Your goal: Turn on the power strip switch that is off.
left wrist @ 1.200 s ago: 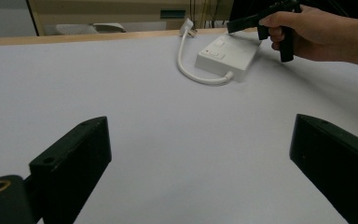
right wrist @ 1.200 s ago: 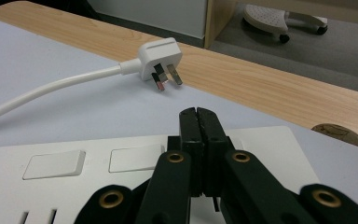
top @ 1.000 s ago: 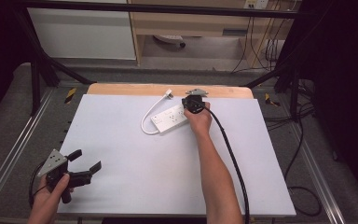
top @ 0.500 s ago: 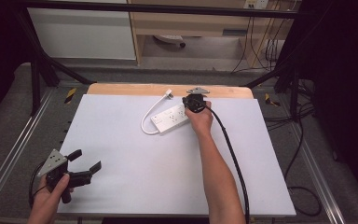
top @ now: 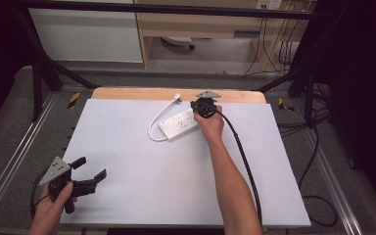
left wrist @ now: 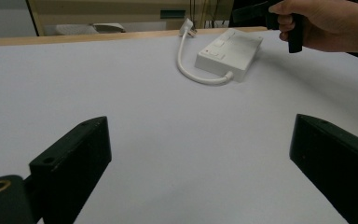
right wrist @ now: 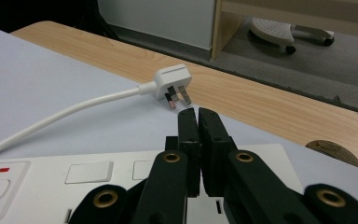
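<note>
White table (top: 142, 196) carries power strip (top: 180, 123), floor grey.

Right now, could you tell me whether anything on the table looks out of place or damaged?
Nothing looks damaged. The white power strip lies askew on the table, its plug loose with pins bare. The right gripper hangs shut above it.

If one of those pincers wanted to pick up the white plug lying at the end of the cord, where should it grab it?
Probably by the white plug body's two flat sides, coming down from above. It lies on its side at the wooden table edge, prongs pointing off sideways toward the right gripper, cord trailing the other way. Avoid the thin prongs and the limp cord.
</note>
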{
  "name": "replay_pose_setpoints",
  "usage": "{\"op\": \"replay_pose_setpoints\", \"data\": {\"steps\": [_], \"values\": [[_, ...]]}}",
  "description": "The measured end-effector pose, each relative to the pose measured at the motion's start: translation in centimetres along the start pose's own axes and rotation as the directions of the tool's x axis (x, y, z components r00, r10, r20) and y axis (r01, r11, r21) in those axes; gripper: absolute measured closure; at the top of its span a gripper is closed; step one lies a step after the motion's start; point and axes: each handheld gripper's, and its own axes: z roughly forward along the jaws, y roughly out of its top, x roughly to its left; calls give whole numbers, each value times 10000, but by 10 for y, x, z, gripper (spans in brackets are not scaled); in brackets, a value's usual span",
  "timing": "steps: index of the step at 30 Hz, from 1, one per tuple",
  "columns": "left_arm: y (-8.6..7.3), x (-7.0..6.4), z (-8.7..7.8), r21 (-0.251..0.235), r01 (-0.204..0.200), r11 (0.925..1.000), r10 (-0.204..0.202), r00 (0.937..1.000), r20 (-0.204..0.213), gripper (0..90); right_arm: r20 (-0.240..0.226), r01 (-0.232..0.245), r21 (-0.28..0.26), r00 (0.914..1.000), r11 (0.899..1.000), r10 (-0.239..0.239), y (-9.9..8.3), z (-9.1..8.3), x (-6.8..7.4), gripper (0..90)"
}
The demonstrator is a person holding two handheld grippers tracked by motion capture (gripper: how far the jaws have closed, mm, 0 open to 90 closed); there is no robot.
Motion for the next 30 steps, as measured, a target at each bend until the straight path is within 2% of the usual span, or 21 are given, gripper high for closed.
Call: {"op": "replay_pose_setpoints", "data": {"steps": [5,9,15,19,25,30], "values": [[0,0,0,31,-18,10000,18,10000,9,54,-129,37,-84,9999,10000,-38,2,-6,0,882],[0,0,0,38,-21,10000,21,10000,8,54,-188,-106,-209,9998,9997,102,3,-13,-1,875],[0,0,1,36,-32,10000,32,10000,32,54,-345,-261,-244,9991,9994,252,2,-27,-2,778],[0,0,1,43,-21,10000,21,10000,28,54,-498,-540,-188,9974,9984,530,3,-37,-2,636],[-1,-1,2,143,-55,9999,55,10000,10,53,-659,-1065,175,9920,9942,1074,5,-50,-3,338],[-1,-1,1,136,-38,9999,38,10000,6,52,-723,-1161,299,9904,9928,1180,7,-62,-5,195]]}}
